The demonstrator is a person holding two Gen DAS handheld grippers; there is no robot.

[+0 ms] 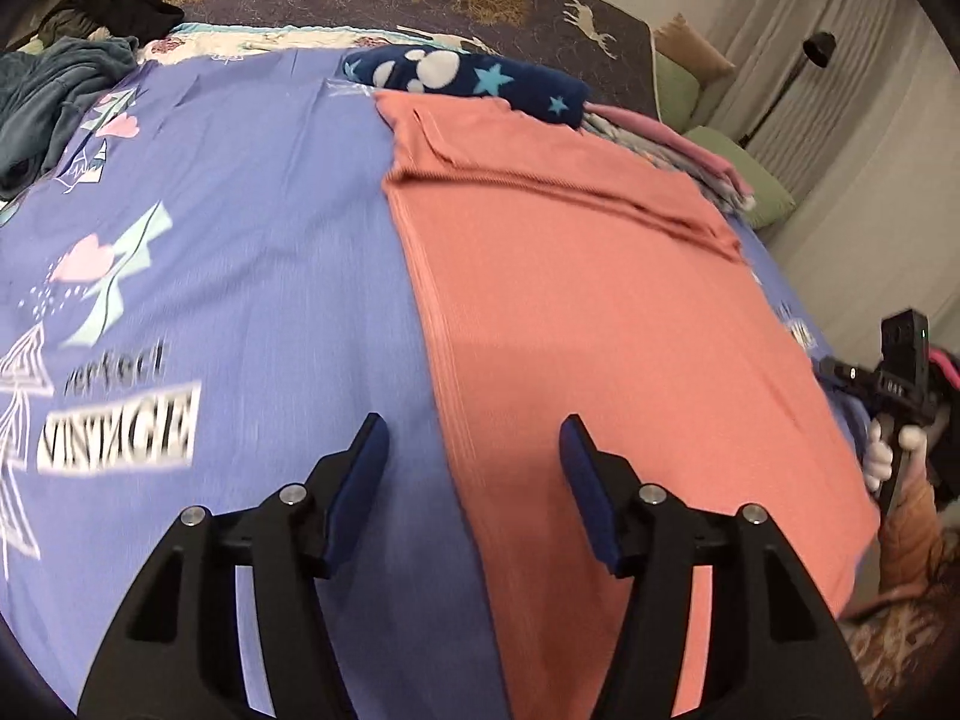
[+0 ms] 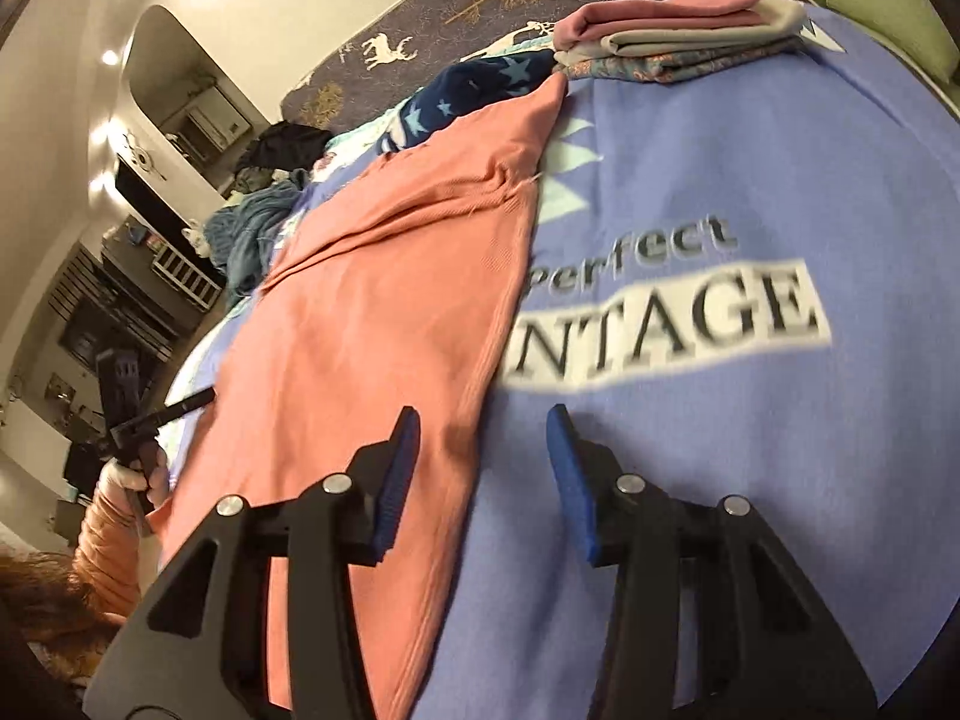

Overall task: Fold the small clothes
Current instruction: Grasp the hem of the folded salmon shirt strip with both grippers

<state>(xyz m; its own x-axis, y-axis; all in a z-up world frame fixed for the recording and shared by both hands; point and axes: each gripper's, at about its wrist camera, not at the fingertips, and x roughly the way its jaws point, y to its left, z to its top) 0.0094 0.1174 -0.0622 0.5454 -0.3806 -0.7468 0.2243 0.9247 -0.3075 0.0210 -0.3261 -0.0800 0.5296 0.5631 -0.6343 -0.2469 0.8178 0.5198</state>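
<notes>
The pink garment (image 1: 588, 324) is laid flat on the bed's purple sheet (image 1: 240, 276), lengthwise away from the cameras, with a sleeve folded across its far end; this is judged to be a fold in progress, the cloth being spread so that edges can be reached. A stack of folded clothes (image 2: 672, 30) is set at the far edge of the bed, apparently kept clear of the working area. The left tool (image 1: 474, 462) is seen partly open and empty, its jaws straddling the garment's left edge, with the cloth lying from 12 to 3 o'clock. The right tool (image 2: 480, 456) is likewise partly open with nothing gripped, straddling the opposite edge, the garment extending from 9 to 12 o'clock.
</notes>
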